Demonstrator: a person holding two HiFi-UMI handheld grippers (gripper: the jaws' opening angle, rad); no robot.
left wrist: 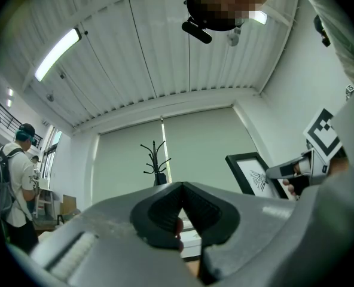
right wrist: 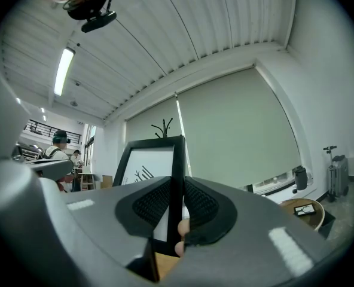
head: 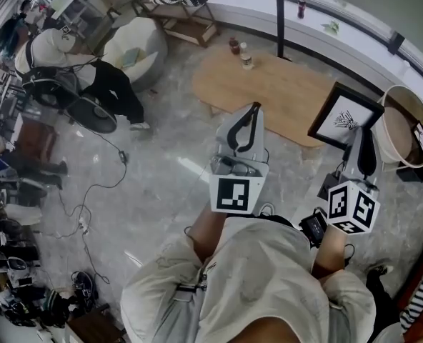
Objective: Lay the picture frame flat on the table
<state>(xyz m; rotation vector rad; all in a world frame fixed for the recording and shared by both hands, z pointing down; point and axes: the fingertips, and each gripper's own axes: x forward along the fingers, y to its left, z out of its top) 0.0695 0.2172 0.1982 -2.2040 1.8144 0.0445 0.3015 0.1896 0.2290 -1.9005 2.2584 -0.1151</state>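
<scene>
Black picture frame (head: 345,116), upright by the surface's (head: 269,84) right end, is clamped in the right gripper's (right wrist: 177,203) jaws; the left gripper's (left wrist: 180,208) jaws meet, empty.

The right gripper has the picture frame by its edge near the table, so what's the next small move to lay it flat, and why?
Probably carry the picture frame in over the table before tilting it down. The right gripper has its jaws clamped on the frame's edge. The frame hangs tilted at the table's end, with bare wood beyond it.
</scene>
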